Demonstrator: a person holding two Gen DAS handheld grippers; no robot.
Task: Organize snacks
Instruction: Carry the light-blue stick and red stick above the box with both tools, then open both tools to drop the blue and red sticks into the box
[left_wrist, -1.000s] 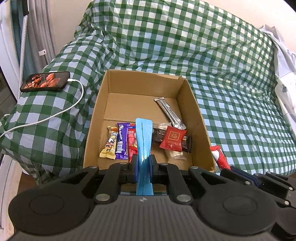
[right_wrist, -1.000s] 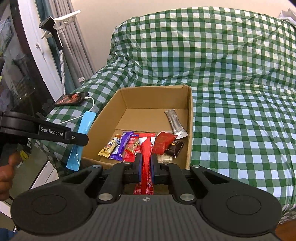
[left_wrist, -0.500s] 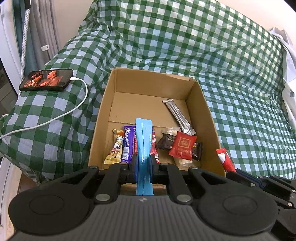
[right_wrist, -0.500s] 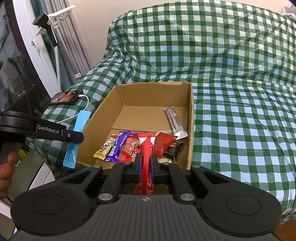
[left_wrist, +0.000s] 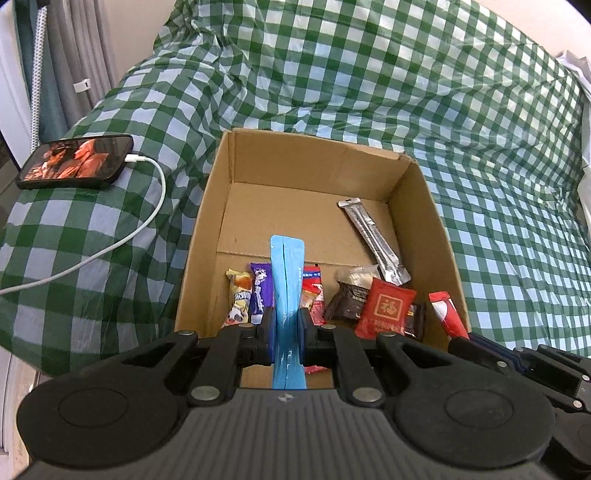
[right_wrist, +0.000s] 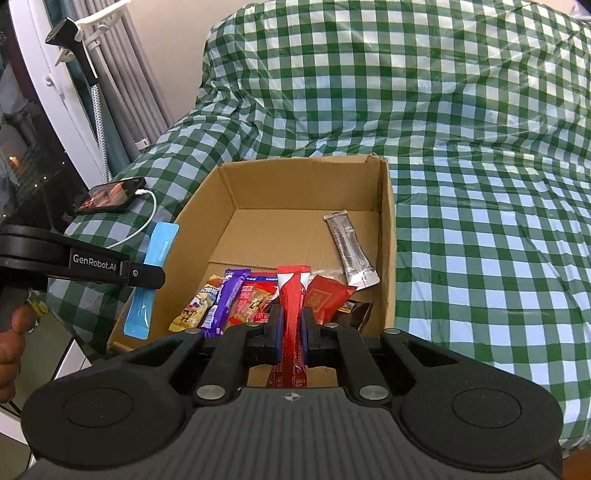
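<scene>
An open cardboard box (left_wrist: 207, 236) (right_wrist: 386, 236) sits on a green checked cover. Inside it lie several snacks: a silver stick pack (left_wrist: 373, 240) (right_wrist: 349, 251), a red square packet (left_wrist: 386, 308) (right_wrist: 327, 297), a purple bar (left_wrist: 258, 288) (right_wrist: 225, 295) and others. My left gripper (left_wrist: 286, 330) is shut on a light blue stick pack (left_wrist: 287, 280) (right_wrist: 151, 280) over the box's near edge. My right gripper (right_wrist: 291, 332) is shut on a red stick pack (right_wrist: 291, 295) (left_wrist: 445, 314), also above the box's near side.
A phone (left_wrist: 75, 160) (right_wrist: 110, 194) with a white charging cable (left_wrist: 122, 240) lies on the cover left of the box. Curtains and a white door frame (right_wrist: 48, 85) stand at the far left. A person's hand (right_wrist: 11, 332) holds the left gripper's handle.
Both grippers have moved forward toward the box with their packs held; the box looks nearer and larger in both views.
</scene>
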